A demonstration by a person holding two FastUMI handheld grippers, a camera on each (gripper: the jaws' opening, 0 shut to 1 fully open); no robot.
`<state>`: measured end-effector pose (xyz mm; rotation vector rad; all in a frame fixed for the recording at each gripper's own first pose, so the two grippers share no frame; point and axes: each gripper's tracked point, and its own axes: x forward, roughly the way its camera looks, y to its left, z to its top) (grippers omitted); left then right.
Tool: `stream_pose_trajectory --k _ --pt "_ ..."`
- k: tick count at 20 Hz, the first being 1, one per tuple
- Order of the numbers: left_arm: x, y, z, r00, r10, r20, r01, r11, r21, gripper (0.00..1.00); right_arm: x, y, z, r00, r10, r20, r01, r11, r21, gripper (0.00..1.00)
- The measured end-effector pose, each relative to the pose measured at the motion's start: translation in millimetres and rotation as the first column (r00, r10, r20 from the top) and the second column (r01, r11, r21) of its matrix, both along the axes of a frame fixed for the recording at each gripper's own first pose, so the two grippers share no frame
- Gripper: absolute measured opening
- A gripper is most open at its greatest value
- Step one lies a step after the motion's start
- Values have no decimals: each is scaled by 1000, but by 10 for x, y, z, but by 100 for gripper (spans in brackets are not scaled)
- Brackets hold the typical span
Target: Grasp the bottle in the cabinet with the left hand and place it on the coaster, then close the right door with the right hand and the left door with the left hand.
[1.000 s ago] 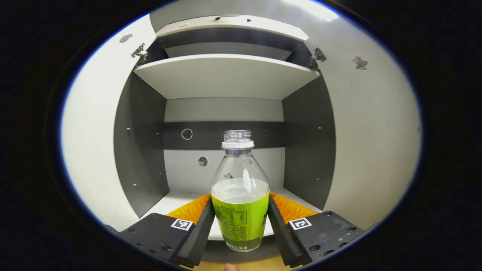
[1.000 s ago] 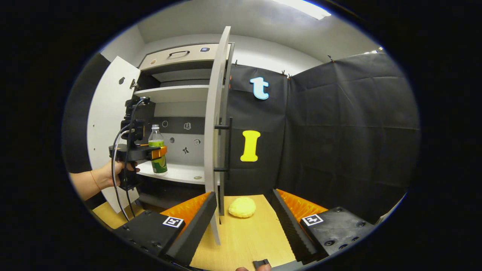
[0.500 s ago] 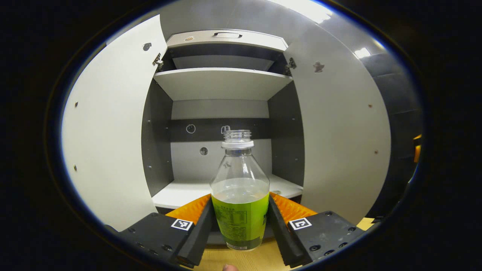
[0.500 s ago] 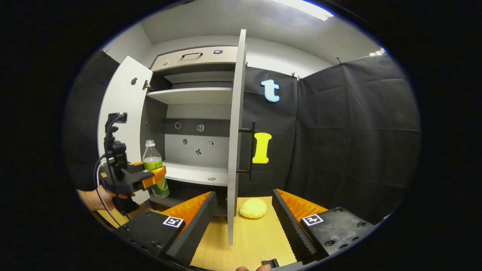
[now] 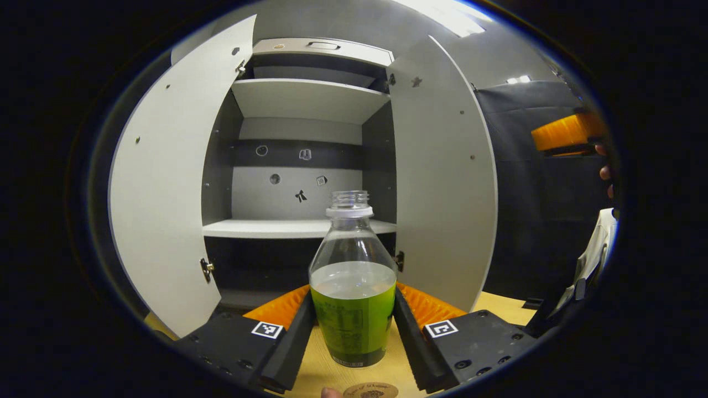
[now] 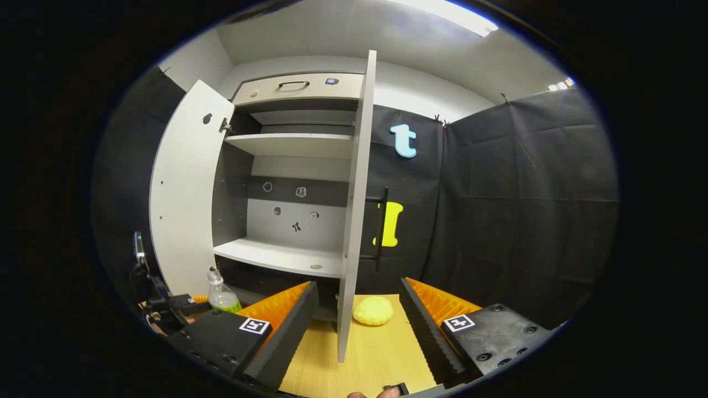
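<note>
My left gripper [image 5: 354, 290] is shut on the bottle [image 5: 354, 298], a clear uncapped bottle with a green label and some liquid, held upright just above the wooden table [image 5: 498, 307]. A round brown coaster [image 5: 370, 391] peeks in at the bottom edge, just in front of the bottle's base. The cabinet [image 5: 301, 166] stands behind with both doors swung wide. In the right gripper view the bottle [image 6: 221, 296] and left gripper [image 6: 182, 304] sit low at the far left. My right gripper [image 6: 358, 283] is open, with the right door's edge [image 6: 357, 210] straight ahead.
The left door [image 6: 188, 193] stands open beside the bottle. A yellow lump [image 6: 373, 309] lies on the table [image 6: 376, 354] behind the right door. The right door carries a black bar handle [image 6: 381, 226]. The lower shelf [image 6: 282, 257] is bare apart from a small disc.
My left gripper has pulled the bottle out of the cabinet and lowered it towards the table; the coaster has come into view. The right gripper has shifted a little while staying open.
</note>
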<state>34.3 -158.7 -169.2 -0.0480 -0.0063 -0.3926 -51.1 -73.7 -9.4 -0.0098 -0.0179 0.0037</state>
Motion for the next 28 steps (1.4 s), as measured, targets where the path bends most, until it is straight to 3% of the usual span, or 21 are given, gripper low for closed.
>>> stream_pose_trajectory --k 7,13,22,28 --pt "-270 -166 -804 995 -79 -58 79 997 -2 79 110 53 65 1000 9 24 -9 1000 -5 98" --pt "-275 -245 -1368 991 -93 -92 94 996 -3 79 227 45 -21 1000 30 -9 -30 1000 -2 98" --pt "-239 -280 -1537 991 -117 -69 119 993 24 80 322 118 -123 998 45 -36 -47 998 -46 98" --pt "-263 -301 -1664 980 -159 -116 164 986 34 82 379 223 -134 997 70 -42 -72 996 -59 98"
